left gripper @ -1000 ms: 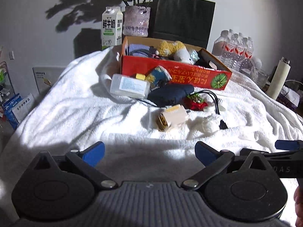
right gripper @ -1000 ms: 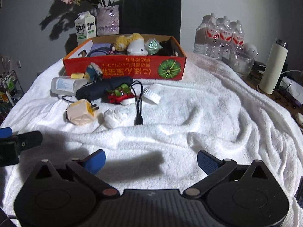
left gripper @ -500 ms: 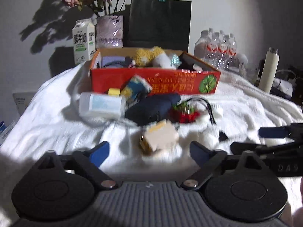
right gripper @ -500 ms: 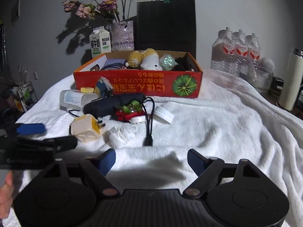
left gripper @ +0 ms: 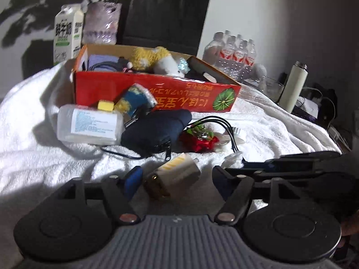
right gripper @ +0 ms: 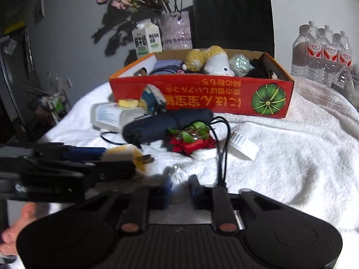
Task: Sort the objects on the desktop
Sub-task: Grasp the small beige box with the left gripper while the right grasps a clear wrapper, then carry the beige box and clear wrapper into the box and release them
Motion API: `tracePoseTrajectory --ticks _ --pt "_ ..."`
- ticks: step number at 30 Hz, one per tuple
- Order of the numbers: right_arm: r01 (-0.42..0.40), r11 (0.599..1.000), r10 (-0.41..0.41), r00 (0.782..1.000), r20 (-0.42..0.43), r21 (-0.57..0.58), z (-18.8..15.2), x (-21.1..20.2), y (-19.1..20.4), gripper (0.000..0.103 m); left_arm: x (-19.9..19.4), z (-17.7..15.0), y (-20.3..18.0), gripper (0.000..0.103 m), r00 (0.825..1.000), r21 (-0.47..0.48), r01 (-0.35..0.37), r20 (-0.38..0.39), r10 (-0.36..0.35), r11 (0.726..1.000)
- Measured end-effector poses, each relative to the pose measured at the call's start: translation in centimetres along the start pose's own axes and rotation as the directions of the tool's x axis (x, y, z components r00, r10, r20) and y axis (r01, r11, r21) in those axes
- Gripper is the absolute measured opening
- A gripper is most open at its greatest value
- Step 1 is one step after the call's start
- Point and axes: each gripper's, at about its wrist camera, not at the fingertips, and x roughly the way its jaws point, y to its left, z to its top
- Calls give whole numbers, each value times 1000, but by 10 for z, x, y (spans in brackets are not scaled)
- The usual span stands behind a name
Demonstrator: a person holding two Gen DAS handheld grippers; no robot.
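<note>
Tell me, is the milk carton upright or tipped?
Upright: the milk carton stands behind the box, gabled top upward, beside the vase.

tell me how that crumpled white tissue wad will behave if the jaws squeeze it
The crumpled tissue wad is probably very light and soft, so it should crush flat rather than resist. It sits between the narrowed jaws of the right gripper, on the fluffy white towel, so it likely won't roll.

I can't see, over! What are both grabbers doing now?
Left gripper open, jaws astride the plug adapter. Right gripper shut on white wad. Black cable close beside it.
</note>
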Motion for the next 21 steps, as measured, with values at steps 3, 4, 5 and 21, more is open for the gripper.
tracePoseTrajectory --ticks 3,4,5,21 --pt "22 1000 -22 997 68 -4 -4 -26 1 16 6 2 -7 65 1000 42 -21 -3 21 999" --pt "28 1000 -29 996 85 11 -5 -36 -1 16 8 2 -10 61 999 61 -32 -8 32 998" --pt "34 999 -36 995 98 29 -6 -45 -3 16 8 2 -15 54 998 91 -62 -7 63 994" --pt "57 998 -64 973 220 41 -2 -133 -11 16 -98 30 -28 53 984 -16 -120 130 121 993"
